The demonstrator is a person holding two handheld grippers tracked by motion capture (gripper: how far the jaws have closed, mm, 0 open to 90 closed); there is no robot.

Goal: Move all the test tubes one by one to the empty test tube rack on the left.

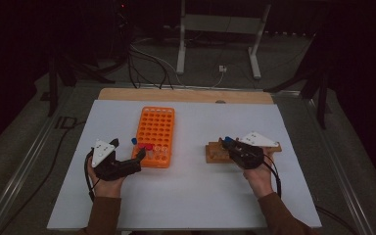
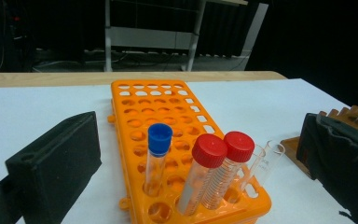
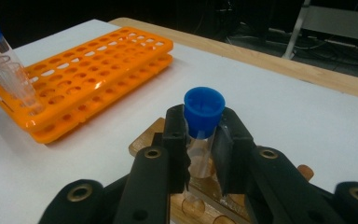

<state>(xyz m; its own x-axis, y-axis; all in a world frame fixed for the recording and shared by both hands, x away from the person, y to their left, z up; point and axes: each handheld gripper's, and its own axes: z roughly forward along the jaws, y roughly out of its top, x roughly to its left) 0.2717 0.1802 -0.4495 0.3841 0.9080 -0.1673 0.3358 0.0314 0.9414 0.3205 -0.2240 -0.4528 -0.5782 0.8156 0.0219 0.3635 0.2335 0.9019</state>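
The right gripper [image 3: 200, 154], low in the right gripper view, has its jaws clenched on a blue-capped tube [image 3: 201, 122], one pad on each side of the clear barrel just below the cap. The tube stands upright in a wooden rack [image 3: 145, 136] whose edge shows under the jaws. In the high view this gripper [image 1: 232, 147] sits right of centre, over the wooden rack [image 1: 214, 152], with the tube's cap [image 1: 228, 139] showing as a small blue spot at the jaw tips.

The left gripper [image 1: 127, 155] is at the lower left of the high view, its jaws released, standing just beside the near end of the orange rack [image 1: 157, 127]. In the left gripper view the two black jaws rise at the far left and far right edges, wide apart, with the orange rack [image 2: 135, 105] between them and nothing pressed.

At the near end of that rack stand a second blue-capped tube [image 2: 159, 156], two red-capped tubes [image 2: 208, 163] leaning a little to the right, and two uncapped clear tubes [image 2: 268, 161] at the lower right corner. The white surface [image 1: 196, 191] carries both racks, well apart from each other
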